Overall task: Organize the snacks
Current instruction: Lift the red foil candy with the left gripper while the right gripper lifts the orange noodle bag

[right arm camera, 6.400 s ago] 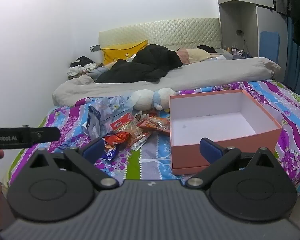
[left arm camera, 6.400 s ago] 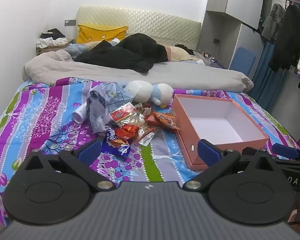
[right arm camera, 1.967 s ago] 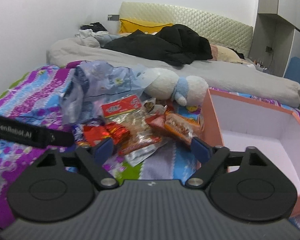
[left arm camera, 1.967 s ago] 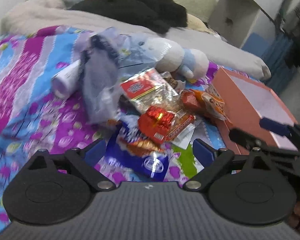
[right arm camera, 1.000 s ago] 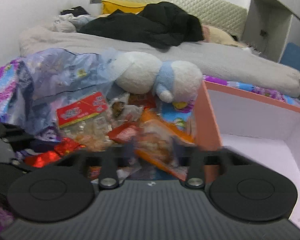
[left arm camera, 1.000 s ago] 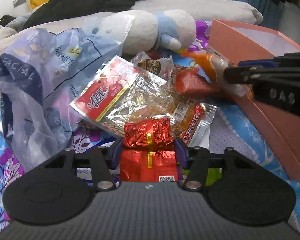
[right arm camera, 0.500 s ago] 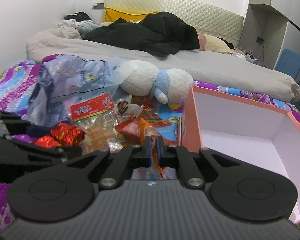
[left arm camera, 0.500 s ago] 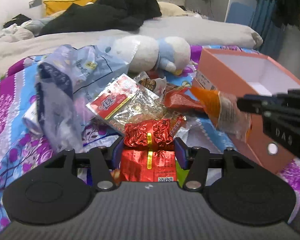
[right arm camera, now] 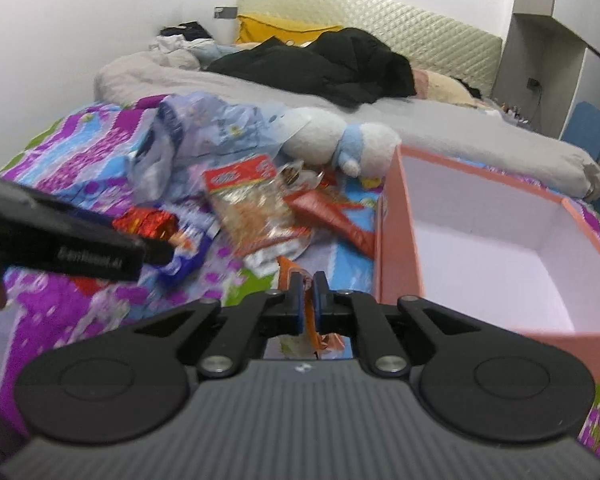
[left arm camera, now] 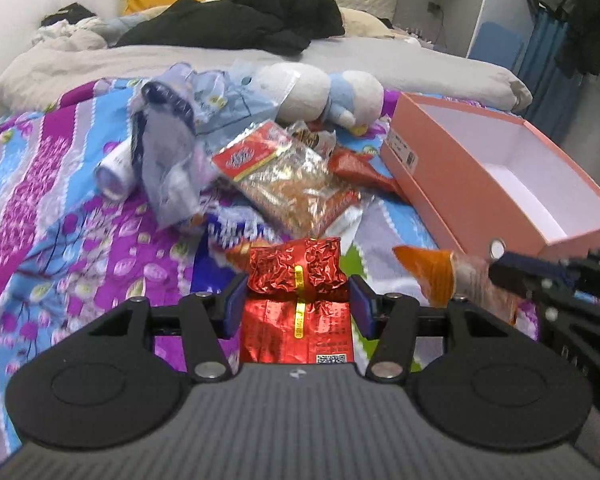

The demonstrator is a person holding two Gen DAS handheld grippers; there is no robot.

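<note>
Both packets are up off the bed now, my left tool (left arm camera: 296,304) clamping the red foil packet (left arm camera: 296,268), my right tool (right arm camera: 305,300) pinching the orange snack packet (right arm camera: 314,320), so the empty pink box (right arm camera: 396,248) on the right comes next.

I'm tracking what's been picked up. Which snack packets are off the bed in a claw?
Two: the crinkled red foil packet in the left claw, and the orange packet pinched in the right claw. The other packets lie on the bedspread.
</note>
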